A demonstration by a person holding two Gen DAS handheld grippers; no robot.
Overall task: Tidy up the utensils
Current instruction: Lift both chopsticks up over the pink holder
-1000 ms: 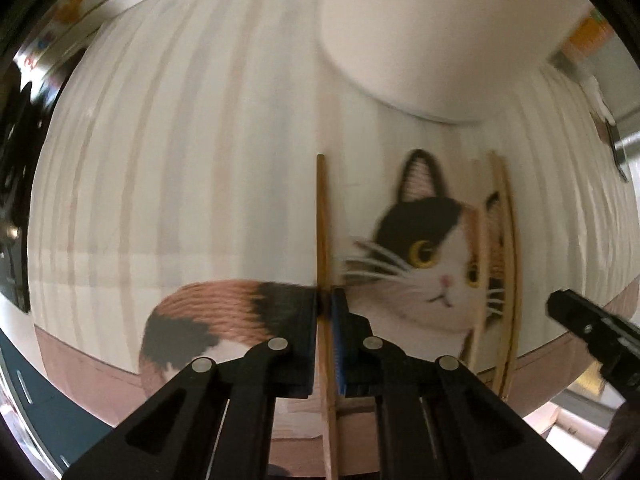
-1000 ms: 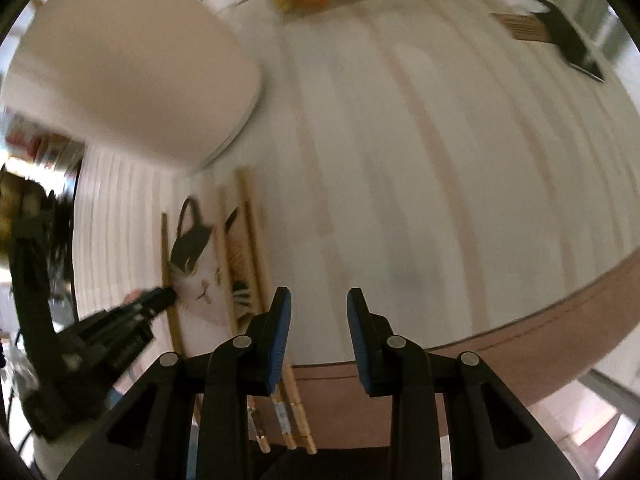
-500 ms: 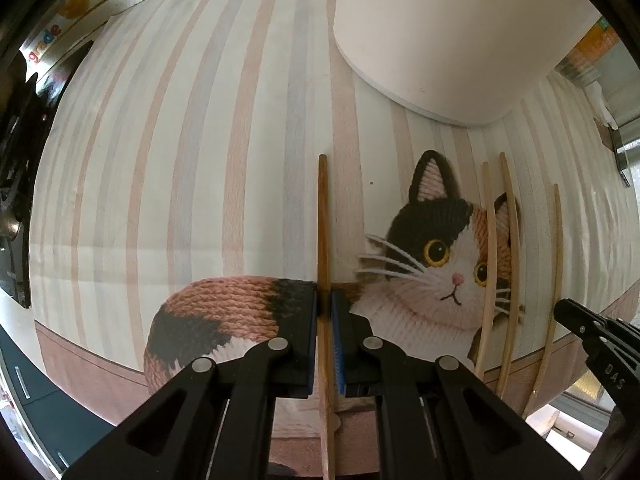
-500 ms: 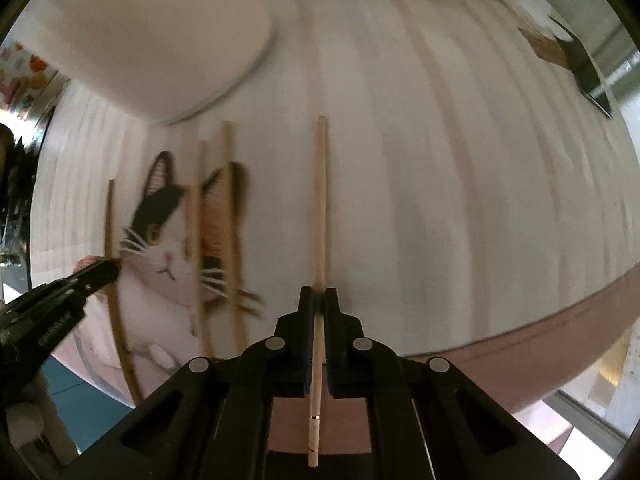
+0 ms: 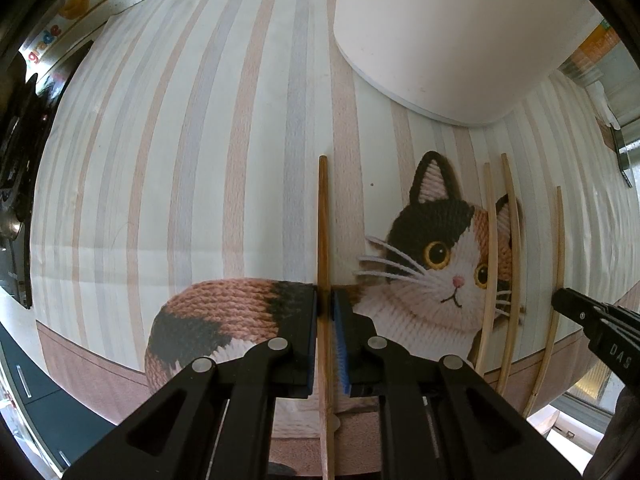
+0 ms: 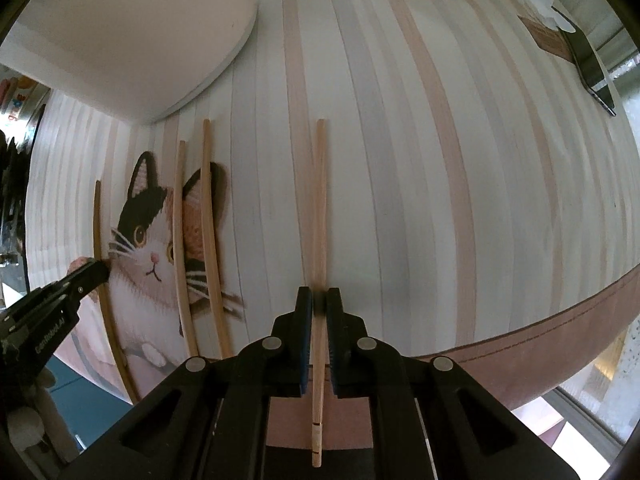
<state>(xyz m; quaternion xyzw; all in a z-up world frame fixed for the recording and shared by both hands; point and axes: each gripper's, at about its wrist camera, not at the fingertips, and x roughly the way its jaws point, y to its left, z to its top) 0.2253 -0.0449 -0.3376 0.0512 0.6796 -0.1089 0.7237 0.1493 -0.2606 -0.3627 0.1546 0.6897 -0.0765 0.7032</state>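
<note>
My left gripper (image 5: 323,308) points down at the striped cat mat (image 5: 180,140). It is shut on a dark wooden chopstick (image 5: 322,220), its jaws opening a touch while the pads still press the stick. My right gripper (image 6: 319,304) is shut on a pale chopstick (image 6: 319,200) in the same way, its jaws also easing slightly. Two more pale chopsticks (image 6: 182,240) (image 6: 210,232) lie side by side over the cat's face between the grippers. In the left wrist view the right gripper (image 5: 564,300) stands at the far right beside its chopstick (image 5: 558,264).
A large white container (image 5: 440,32) stands on the mat just beyond the chopsticks. A black tool (image 6: 588,64) lies at the far right of the table. The mat's brown border (image 6: 560,320) marks the near table edge. A dark stove (image 5: 16,184) is at the far left.
My right gripper, open a second ago, has shut on a pale chopstick and turned a little. The left gripper has kept still with its dark chopstick.
</note>
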